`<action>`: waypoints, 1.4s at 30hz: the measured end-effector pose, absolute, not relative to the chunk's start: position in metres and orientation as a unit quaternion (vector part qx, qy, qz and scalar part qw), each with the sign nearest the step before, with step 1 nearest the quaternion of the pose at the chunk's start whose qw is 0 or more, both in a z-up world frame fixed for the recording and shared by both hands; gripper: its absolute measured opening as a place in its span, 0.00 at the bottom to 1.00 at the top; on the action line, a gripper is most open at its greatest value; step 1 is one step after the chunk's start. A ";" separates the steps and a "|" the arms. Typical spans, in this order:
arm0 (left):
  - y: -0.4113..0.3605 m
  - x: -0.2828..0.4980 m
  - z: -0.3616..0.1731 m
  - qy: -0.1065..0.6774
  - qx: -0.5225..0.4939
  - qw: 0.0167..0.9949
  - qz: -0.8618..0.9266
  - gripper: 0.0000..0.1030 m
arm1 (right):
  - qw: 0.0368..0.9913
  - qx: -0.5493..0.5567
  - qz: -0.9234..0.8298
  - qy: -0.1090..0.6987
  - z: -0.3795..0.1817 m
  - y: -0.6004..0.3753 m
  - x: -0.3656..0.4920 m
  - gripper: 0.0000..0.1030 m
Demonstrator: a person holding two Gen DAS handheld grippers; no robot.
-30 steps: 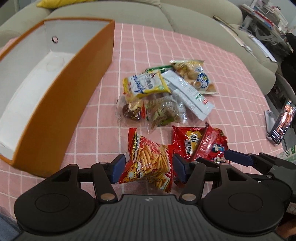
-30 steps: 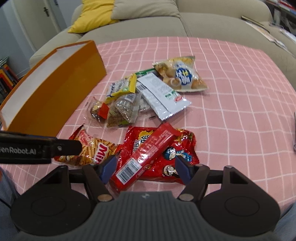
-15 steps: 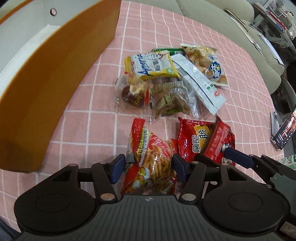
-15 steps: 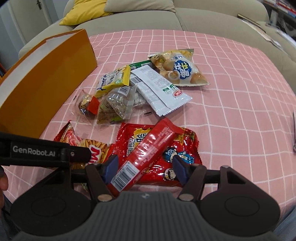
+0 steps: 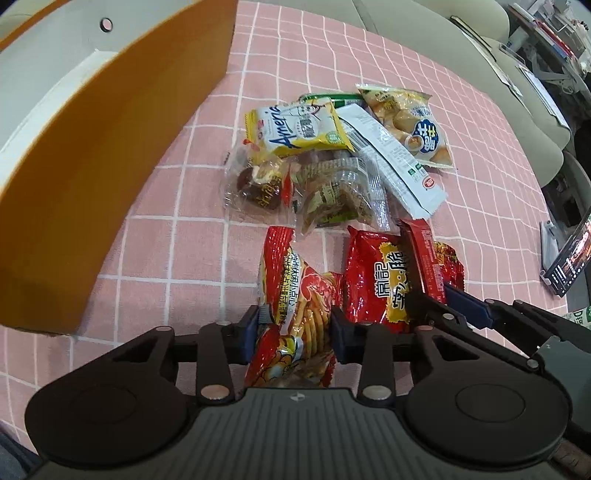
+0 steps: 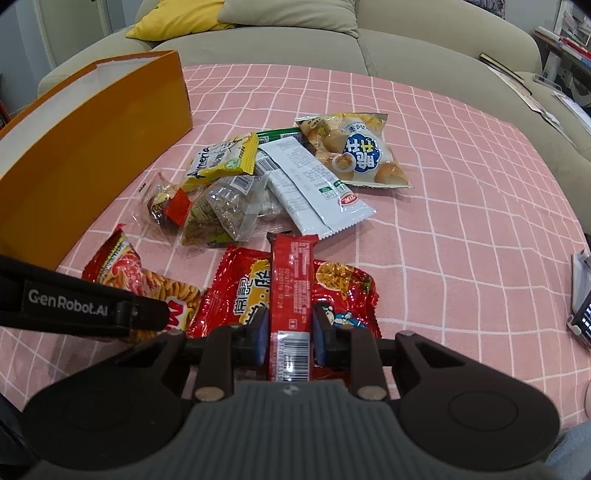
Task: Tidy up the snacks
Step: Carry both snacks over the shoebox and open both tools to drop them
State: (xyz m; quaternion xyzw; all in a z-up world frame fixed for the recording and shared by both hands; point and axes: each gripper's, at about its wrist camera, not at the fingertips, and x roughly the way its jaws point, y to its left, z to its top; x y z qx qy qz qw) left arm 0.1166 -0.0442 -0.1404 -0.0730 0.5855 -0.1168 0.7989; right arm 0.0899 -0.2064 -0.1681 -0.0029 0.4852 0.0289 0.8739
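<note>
Foil-film packets, light, soft, crushable, slippery. Left gripper [image 5: 294, 332] fingers closed on the stick-snack bag [image 5: 295, 295] at its near end, near edge of the counter [image 5: 184, 236]. Right gripper [image 6: 288, 338] fingers pinch the red bar [image 6: 291, 288], lying on the red noodle packet [image 6: 343, 284]; grip flat sides, gently

Beige sofa [image 6: 406, 48], yellow cushion [image 6: 177, 18]
</note>
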 end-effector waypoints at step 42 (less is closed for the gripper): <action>0.107 0.141 0.013 0.474 -0.007 0.880 -0.018 0.40 | 0.873 0.019 0.303 0.383 -0.023 -0.045 0.155 0.21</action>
